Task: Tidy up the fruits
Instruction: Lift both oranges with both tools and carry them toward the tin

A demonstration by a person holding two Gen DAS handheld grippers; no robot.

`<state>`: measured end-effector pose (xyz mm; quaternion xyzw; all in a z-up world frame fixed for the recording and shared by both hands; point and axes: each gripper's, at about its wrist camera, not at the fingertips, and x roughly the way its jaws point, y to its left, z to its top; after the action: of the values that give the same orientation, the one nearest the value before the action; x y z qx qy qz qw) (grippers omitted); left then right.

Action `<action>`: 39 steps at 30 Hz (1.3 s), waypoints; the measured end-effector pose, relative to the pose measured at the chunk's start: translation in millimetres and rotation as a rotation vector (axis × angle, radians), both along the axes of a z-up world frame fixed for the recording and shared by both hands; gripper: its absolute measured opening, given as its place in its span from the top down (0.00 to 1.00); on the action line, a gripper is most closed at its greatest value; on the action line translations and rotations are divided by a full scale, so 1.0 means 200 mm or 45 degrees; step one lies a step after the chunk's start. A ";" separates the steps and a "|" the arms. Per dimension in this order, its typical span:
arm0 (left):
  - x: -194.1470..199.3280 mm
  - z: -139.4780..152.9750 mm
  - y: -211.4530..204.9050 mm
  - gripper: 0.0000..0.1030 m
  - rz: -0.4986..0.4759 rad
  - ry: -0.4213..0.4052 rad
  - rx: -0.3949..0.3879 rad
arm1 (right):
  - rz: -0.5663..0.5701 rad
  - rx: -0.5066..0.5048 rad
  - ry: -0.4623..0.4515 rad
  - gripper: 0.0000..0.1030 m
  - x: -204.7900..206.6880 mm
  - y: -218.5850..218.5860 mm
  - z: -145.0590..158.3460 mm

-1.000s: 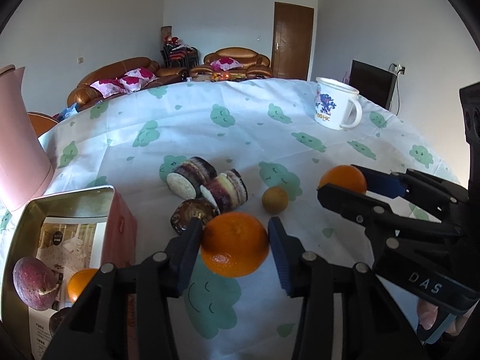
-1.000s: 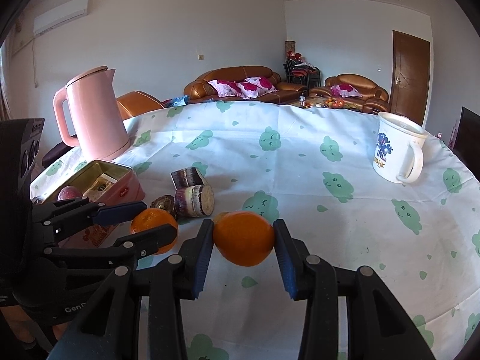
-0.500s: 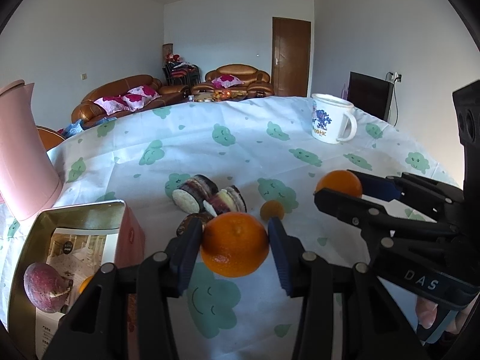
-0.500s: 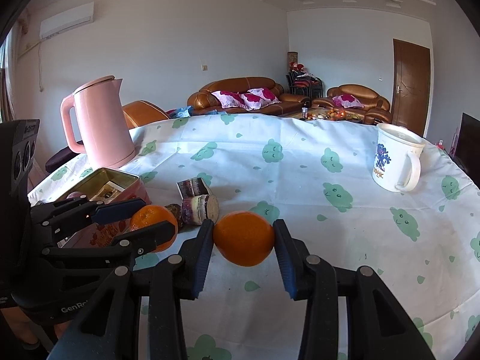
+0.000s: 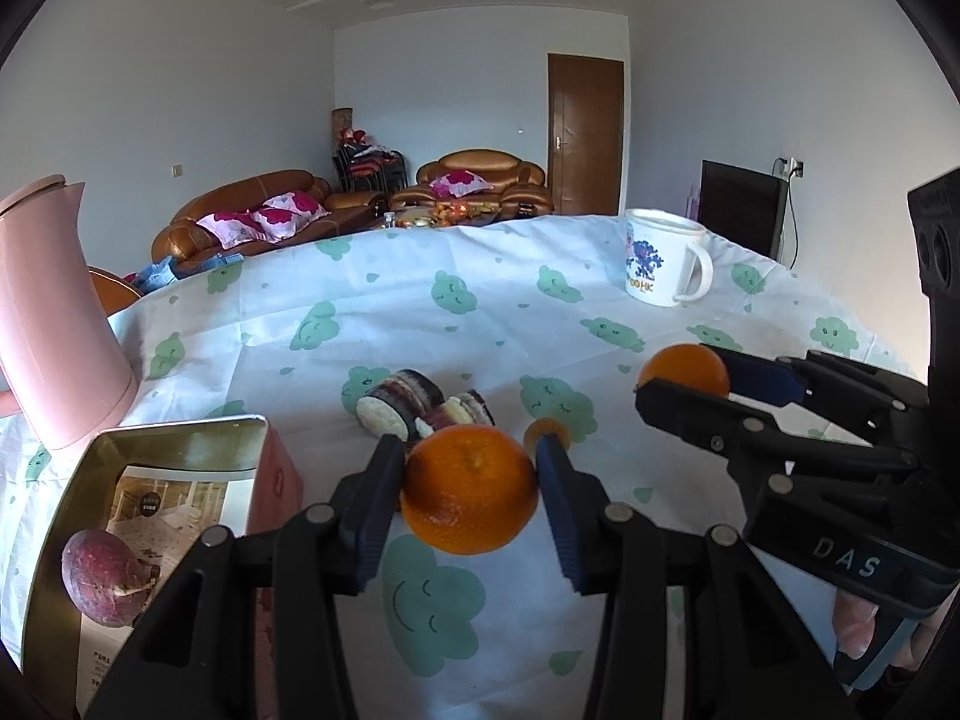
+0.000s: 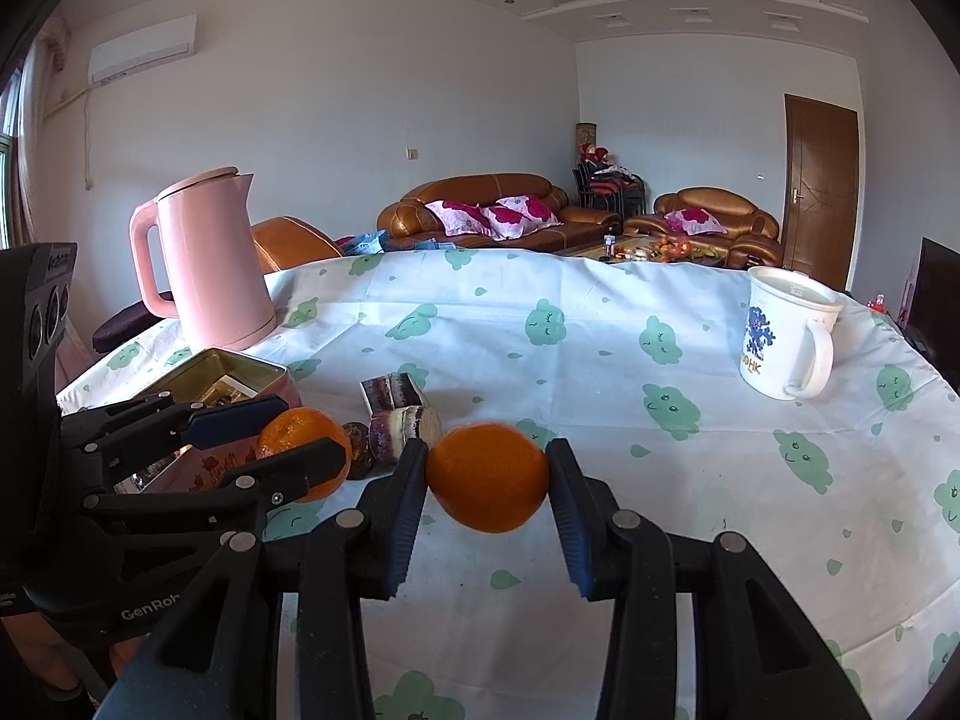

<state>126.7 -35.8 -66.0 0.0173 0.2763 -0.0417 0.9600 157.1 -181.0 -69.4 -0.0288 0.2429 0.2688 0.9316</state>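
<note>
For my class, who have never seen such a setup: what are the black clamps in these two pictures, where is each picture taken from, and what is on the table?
No robot here: a person holds a hand-operated clamp in each hand, each with a camera looking along its fingers. One picture is from the left tool, shut on an orange; the other from the right tool, shut on a second orange. On the cloud-print tablecloth stand a pink kettle, a white mug, cut sugarcane pieces and an open tin holding a purple fruit.

We see both views tilted upward: more ceiling shows, and the bench (image 5: 420, 312) sits lower in each. The tin (image 5: 72, 540) and its purple fruit (image 5: 105, 576) have slid right, and the small brown fruit (image 5: 546, 433) now hides behind the left tool (image 5: 471, 492).
</note>
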 end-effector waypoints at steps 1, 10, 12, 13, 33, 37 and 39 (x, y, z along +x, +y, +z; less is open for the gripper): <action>-0.01 0.00 0.00 0.54 0.002 -0.006 -0.001 | 0.000 0.001 -0.004 0.59 0.00 0.00 0.00; -0.03 0.02 0.01 0.54 0.014 -0.046 -0.009 | -0.001 0.014 -0.046 0.59 -0.03 -0.01 0.01; -0.03 0.02 0.02 0.54 0.016 -0.055 -0.013 | -0.001 0.014 -0.053 0.59 -0.04 -0.02 0.02; -0.04 0.02 0.02 0.54 0.017 -0.060 -0.016 | -0.002 0.015 -0.057 0.59 -0.04 -0.02 0.02; -0.09 0.05 0.05 0.54 0.044 -0.142 -0.044 | -0.004 0.041 -0.144 0.59 -0.09 -0.03 0.04; -0.11 0.05 0.05 0.54 0.050 -0.163 -0.049 | -0.003 0.043 -0.154 0.59 -0.10 -0.03 0.05; -0.11 0.06 0.05 0.54 0.050 -0.174 -0.050 | -0.002 0.042 -0.159 0.59 -0.10 -0.03 0.05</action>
<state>103.7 -25.3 -54.3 -0.0039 0.2094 -0.0270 0.9774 136.2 -187.4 -60.0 -0.0300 0.1800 0.2697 0.9455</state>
